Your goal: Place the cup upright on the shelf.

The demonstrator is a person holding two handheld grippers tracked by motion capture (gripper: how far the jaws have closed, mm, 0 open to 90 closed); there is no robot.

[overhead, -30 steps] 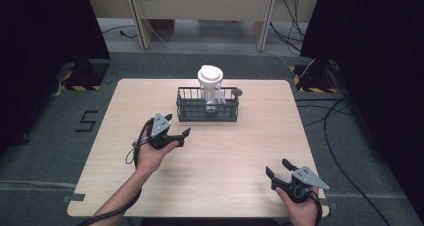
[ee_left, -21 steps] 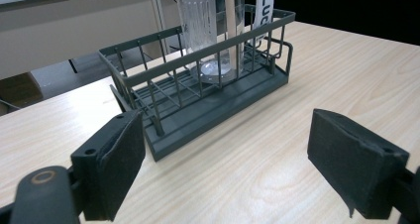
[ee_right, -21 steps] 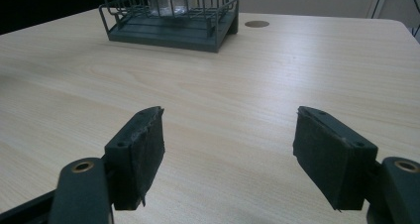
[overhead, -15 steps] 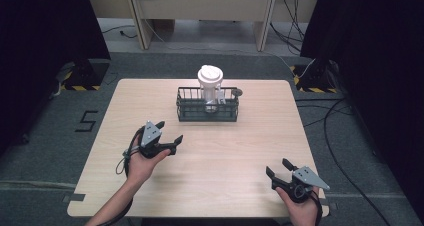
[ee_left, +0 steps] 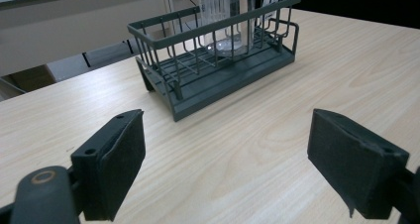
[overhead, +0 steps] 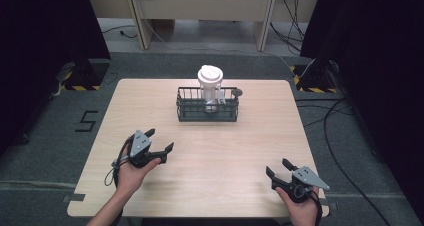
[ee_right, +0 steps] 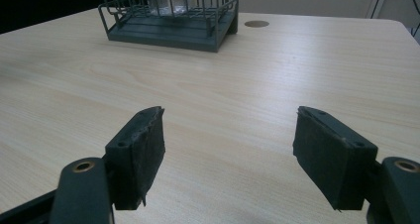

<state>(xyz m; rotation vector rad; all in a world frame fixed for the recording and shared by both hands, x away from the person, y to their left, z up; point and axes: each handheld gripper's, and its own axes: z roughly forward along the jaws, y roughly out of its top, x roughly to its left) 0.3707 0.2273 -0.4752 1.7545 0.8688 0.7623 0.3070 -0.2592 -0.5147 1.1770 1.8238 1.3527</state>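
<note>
One dark wire basket (overhead: 207,106) stands on a wooden table (overhead: 260,136), toward its far edge, and holds one clear cup (overhead: 210,86) with a white lid. Two hand-held grippers sit nearer the person than the basket: the left gripper (overhead: 161,142) and the right gripper (overhead: 279,168). Both have their jaws spread wide, gripping nothing.
</note>
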